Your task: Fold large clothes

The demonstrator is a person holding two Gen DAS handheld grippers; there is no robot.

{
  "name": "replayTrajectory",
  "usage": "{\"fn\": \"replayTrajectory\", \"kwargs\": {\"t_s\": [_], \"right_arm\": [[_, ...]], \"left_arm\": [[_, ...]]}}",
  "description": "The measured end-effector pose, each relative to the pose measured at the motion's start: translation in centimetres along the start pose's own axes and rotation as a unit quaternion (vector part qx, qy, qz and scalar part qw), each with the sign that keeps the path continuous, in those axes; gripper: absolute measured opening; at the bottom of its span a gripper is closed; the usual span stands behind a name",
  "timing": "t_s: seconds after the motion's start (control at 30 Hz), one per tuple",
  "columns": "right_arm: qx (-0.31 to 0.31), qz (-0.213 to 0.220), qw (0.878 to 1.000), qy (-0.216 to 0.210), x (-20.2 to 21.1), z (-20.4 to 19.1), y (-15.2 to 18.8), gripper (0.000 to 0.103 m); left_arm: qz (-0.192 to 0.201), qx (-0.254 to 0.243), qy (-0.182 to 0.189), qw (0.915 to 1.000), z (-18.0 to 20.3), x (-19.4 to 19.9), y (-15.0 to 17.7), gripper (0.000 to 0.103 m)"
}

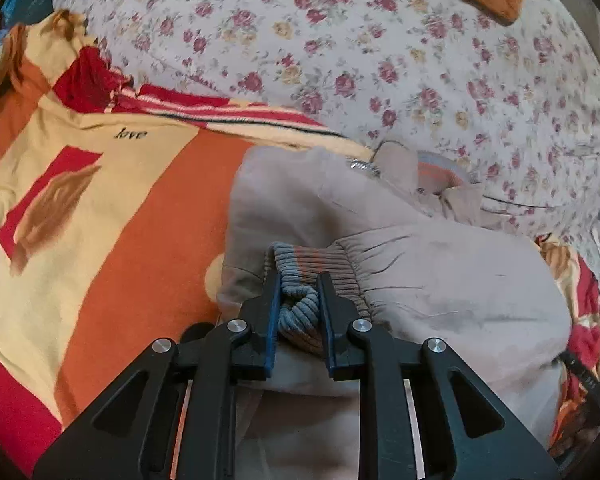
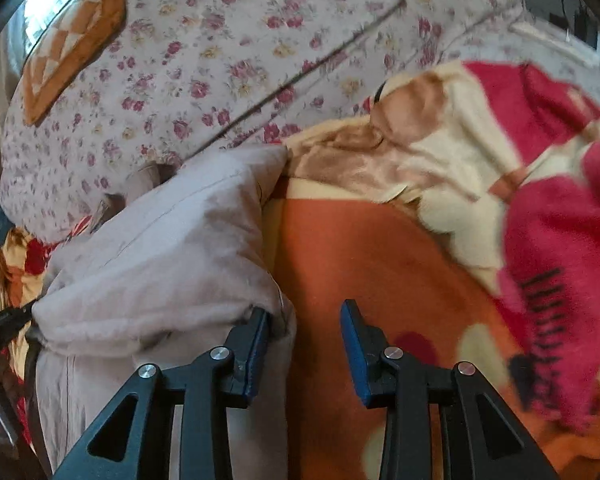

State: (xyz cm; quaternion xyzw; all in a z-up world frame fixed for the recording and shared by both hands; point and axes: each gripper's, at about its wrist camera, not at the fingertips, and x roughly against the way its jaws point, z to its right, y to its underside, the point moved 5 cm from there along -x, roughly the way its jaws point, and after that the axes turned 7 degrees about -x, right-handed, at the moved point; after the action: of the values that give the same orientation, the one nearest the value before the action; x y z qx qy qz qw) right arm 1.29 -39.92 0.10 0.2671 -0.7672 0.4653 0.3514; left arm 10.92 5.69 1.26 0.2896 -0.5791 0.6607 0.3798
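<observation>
A bulky pale beige padded jacket [image 1: 440, 280] is lying on a fleece blanket patterned in orange, cream and red [image 1: 140, 240]. Behind both, a white quilt printed with small pink and yellow roses [image 1: 380, 60] is filling the background, and a brown and cream checked cushion [image 2: 72, 44] is resting on its far edge.

In the left wrist view, the left gripper [image 1: 299, 280], black with blue pads, is clenching the jacket's ribbed knit cuff in grey and tan stripes [image 1: 304, 276]; the ribbing is bunching between the two fingers. Past the cuff, a silver zipper pull [image 1: 360, 166] is showing near the jacket's collar.

In the right wrist view, the right gripper [image 2: 304, 312] is standing released, its fingers wide apart and nothing between them. Its left finger is touching the jacket's [image 2: 160, 260] edge, while its right finger is hovering over the orange part of the blanket [image 2: 380, 272]. The jacket is sitting to the left of this gripper, folded into a thick heap.
</observation>
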Motion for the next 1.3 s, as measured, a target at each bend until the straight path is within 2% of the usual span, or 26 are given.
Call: {"fn": "replayTrajectory", "kwargs": {"t_s": [0.07,0.13,0.23,0.3,0.4,0.47,0.5,0.57,0.63,0.77,0.97,1.03,1.1,1.17,1.3], "right_arm": [[0.012,0.028,1.000,0.005,2.0,-0.1,-0.8,0.034],[0.028,0.046,0.998,-0.016,3.6,-1.3,-1.5,0.034],[0.056,0.028,0.995,-0.072,3.5,-4.8,-2.6,0.034],[0.073,0.017,0.994,-0.079,2.3,-6.8,-2.9,0.034],[0.118,-0.001,0.991,-0.059,-0.5,-9.4,-2.7,0.034],[0.141,-0.007,0.990,-0.028,-2.6,-10.0,-2.6,0.034],[0.145,-0.010,0.989,-0.013,-3.6,-9.9,-2.6,0.034],[0.146,-0.027,0.989,0.018,-5.8,-9.2,-2.5,0.034],[0.138,-0.032,0.990,0.018,-6.8,-8.2,-2.5,0.034],[0.136,-0.034,0.990,0.011,-5.2,-7.7,-3.1,0.034],[0.169,-0.008,0.985,-0.016,-0.4,-8.6,-2.0,0.045],[0.181,-0.024,0.983,-0.016,-1.0,-8.9,-1.0,0.046],[0.196,-0.043,0.980,0.006,-2.6,-8.6,0.0,0.046],[0.194,-0.060,0.979,0.010,-3.7,-8.2,0.8,0.046],[0.177,-0.058,0.982,0.001,-2.6,-7.9,0.5,0.046]], "left_arm": [[0.010,-0.004,-0.004,0.9999,-0.2,1.0,-0.4,0.017],[0.024,-0.007,-0.014,0.9996,-0.3,2.1,-1.0,0.021],[0.049,0.003,-0.006,0.9988,-0.2,3.4,-1.4,0.037],[0.063,0.010,0.002,0.9980,0.2,3.9,-1.4,0.041],[0.066,-0.004,0.006,0.9978,1.2,3.9,-1.2,0.042],[0.055,-0.029,0.000,0.9981,2.2,3.1,-0.7,0.042],[0.044,-0.044,-0.012,0.9980,2.6,2.4,-0.4,0.042],[0.017,-0.076,-0.061,0.9951,2.9,0.2,0.4,0.042],[0.001,-0.082,-0.081,0.9933,2.6,-1.5,0.9,0.042],[0.005,-0.070,-0.082,0.9942,1.8,-2.2,0.8,0.042],[0.009,-0.073,-0.080,0.9941,1.9,-1.9,0.9,0.042],[0.010,-0.073,-0.081,0.9939,2.0,-1.8,0.9,0.042],[0.011,-0.073,-0.083,0.9938,2.1,-1.7,0.9,0.042],[0.011,-0.075,-0.084,0.9936,2.1,-1.5,1.0,0.042],[0.012,-0.080,-0.083,0.9933,2.2,-0.5,1.2,0.042]]}}
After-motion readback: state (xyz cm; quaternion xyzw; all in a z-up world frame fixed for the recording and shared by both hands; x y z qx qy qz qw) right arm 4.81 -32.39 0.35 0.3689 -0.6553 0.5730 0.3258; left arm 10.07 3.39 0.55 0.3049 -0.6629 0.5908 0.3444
